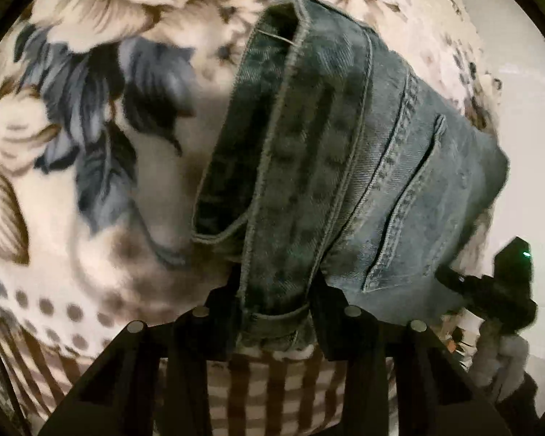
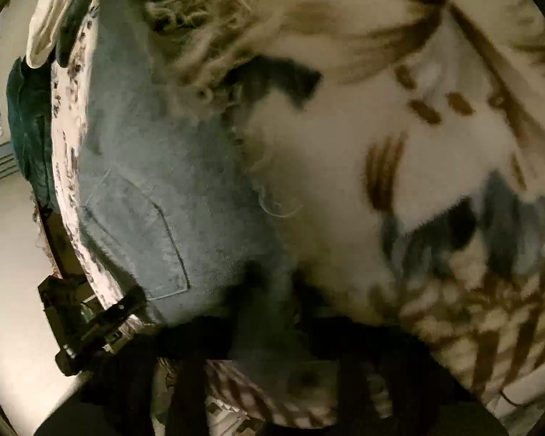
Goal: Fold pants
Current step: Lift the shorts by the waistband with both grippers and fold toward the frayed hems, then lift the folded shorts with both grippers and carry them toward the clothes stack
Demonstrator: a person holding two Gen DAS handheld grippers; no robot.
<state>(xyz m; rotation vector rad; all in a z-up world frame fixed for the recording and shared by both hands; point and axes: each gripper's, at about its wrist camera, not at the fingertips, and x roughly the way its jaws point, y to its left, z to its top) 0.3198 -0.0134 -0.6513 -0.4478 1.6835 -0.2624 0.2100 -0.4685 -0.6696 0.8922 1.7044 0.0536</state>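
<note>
Left wrist view first: my left tool (image 1: 277, 303) is clenched on the waistband of the pants (image 1: 345, 167), the denim band pinched between the two black fingers (image 1: 221, 309) near a belt loop. From that grip the jeans run up and away across the floral blanket (image 1: 91, 145), with the waistband opening gaping on the left side and a back pocket (image 1: 407, 200) with its double stitching lying to the right. Below the grip the blanket shows a brown checked border. At the lower right edge I see my right tool's body (image 1: 505, 283) with a small green light, held by a gloved hand (image 1: 501, 359), just beside the pants' far side.

Right wrist view is badly blurred. My right tool (image 2: 269, 305) sits at the pants' (image 2: 163, 167) edge with a dark fold of denim between its fingers, so it appears to be grasping the fabric, though the blur keeps me from being sure how firmly. The jeans spread up and to the left, pocket seam visible, and a frayed hem (image 2: 196, 25) lies at the top. The blanket (image 2: 399, 127) fills the right. At lower left the other tool's body (image 2: 91, 323) shows against a pale floor (image 2: 11, 290).
</note>
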